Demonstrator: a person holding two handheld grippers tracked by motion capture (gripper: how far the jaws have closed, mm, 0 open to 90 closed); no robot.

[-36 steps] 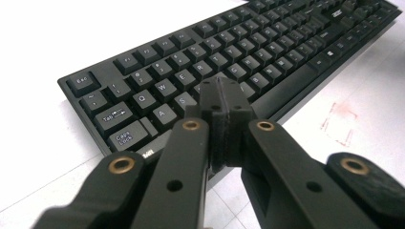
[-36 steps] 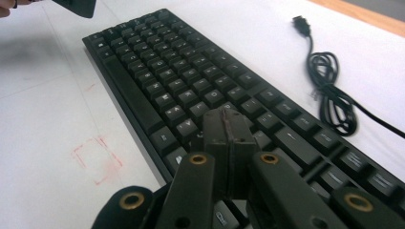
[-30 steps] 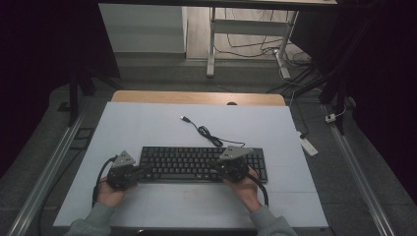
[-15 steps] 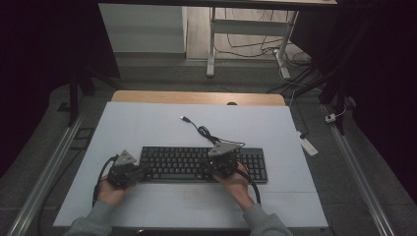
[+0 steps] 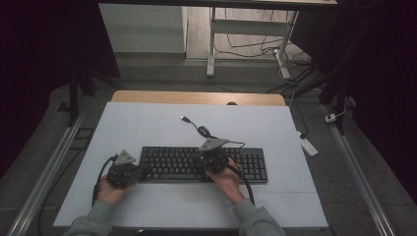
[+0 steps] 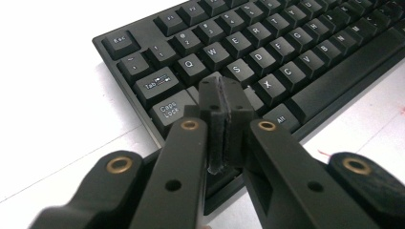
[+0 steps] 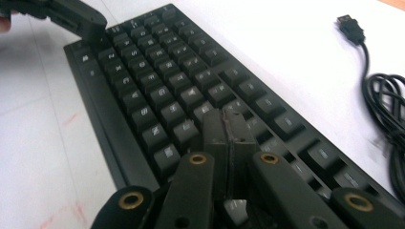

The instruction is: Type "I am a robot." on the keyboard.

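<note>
A black keyboard lies across the white table, its cable coiled behind it with the USB plug at the far end. My left gripper is shut, its tip over the keyboard's left end; in the left gripper view its jaws meet above the A key area, beside Caps Lock. My right gripper is shut too, over the middle keys; the right gripper view has its closed tip just above the keys. Nothing is held.
The white table top has a wooden strip along its far edge. A white power strip lies off the table's right side. Metal rails run along both sides. In the right gripper view the left gripper sits top left.
My right gripper has slid left along the keyboard, from its right part to its middle. The left gripper has stayed at the left end.
</note>
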